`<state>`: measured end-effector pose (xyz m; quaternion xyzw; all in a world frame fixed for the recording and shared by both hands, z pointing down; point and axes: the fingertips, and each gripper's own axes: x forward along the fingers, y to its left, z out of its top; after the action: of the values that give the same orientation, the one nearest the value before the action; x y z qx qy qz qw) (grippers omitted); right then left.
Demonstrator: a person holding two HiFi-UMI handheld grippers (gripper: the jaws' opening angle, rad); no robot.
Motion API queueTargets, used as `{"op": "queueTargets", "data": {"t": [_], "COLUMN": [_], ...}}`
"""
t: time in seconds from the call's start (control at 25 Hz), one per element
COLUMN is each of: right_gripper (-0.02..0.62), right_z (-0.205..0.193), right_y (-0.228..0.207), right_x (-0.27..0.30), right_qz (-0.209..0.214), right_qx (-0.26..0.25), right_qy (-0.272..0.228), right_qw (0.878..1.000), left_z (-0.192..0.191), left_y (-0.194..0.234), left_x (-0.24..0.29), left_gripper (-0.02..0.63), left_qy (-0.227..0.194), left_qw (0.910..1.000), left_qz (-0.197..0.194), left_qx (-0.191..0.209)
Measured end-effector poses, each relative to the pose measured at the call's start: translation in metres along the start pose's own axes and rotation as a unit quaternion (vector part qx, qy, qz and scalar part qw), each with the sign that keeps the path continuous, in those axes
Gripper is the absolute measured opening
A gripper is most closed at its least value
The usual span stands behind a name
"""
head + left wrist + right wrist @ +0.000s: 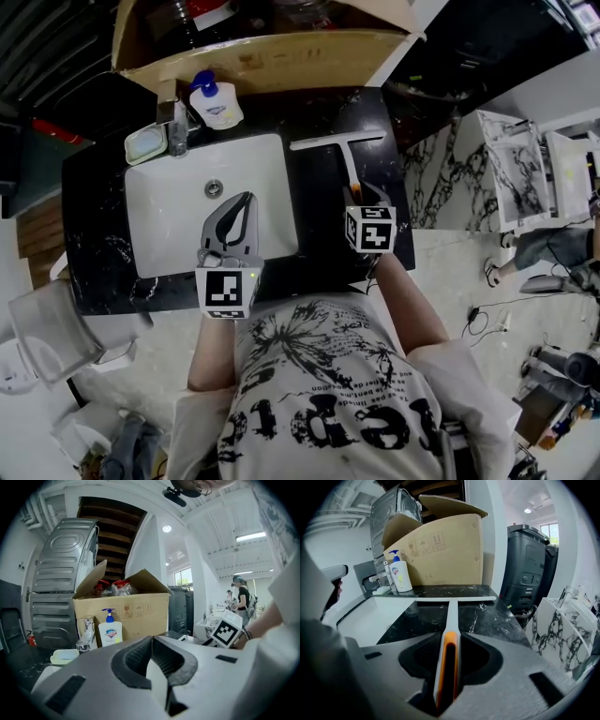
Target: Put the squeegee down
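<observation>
The right gripper point(364, 199) pinches the orange-edged handle of the white plastic squeegee point(349, 167), both pads pressed against its sides. The squeegee lies along the black marble countertop point(319, 202), right of the white rectangular sink point(178, 220), its long blade down on the stone near the brown cardboard box point(281, 61). The left gripper point(244, 200) hangs over the sink, jaw tips pressed together on nothing. A white pump bottle with a blue cap point(216, 103) stands beside the chrome tap point(175, 122)
</observation>
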<state>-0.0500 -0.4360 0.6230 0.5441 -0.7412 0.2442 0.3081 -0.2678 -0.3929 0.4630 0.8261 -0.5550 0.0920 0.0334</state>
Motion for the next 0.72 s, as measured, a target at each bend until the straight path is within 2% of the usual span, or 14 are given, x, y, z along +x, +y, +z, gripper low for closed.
{"op": "queueTargets", "data": {"t": [0.24,0.36,0.44,0.56,0.72], "right_gripper": [0.13,0.179,0.245,0.238,0.165], "right_z": [-0.002,-0.002,0.001,0.018,0.051], "right_y": [-0.001,-0.006,-0.006,0.0,0.01], "right_x": [0.001,0.0,-0.004,-0.014,-0.035], "right_qz": [-0.011,-0.011,-0.002,0.009,0.022], "right_qx": [-0.011,-0.003,0.009,0.002,-0.011], "right_qy": [0.006,0.008,0.003,-0.03,-0.083], "right_qw": [1.0,1.0,1.0,1.0,0.996], "left_z": [0.004,0.005,0.006,0.009,0.02], "left_y": [0.005,0.005,0.003,0.002,0.005], "left_x": [0.002,0.001,0.001,0.005,0.007], "left_gripper": [0.012,0.012,0.012,0.012,0.012], "left_qy": [-0.001,0.0,0.002,-0.001,-0.007], "left_qw": [1.0,1.0,1.0,0.9999,0.9998], "left_qz": [0.0,0.001,-0.001,-0.005,-0.003], "left_qx": [0.007,0.007,0.008,0.013,0.017]}}
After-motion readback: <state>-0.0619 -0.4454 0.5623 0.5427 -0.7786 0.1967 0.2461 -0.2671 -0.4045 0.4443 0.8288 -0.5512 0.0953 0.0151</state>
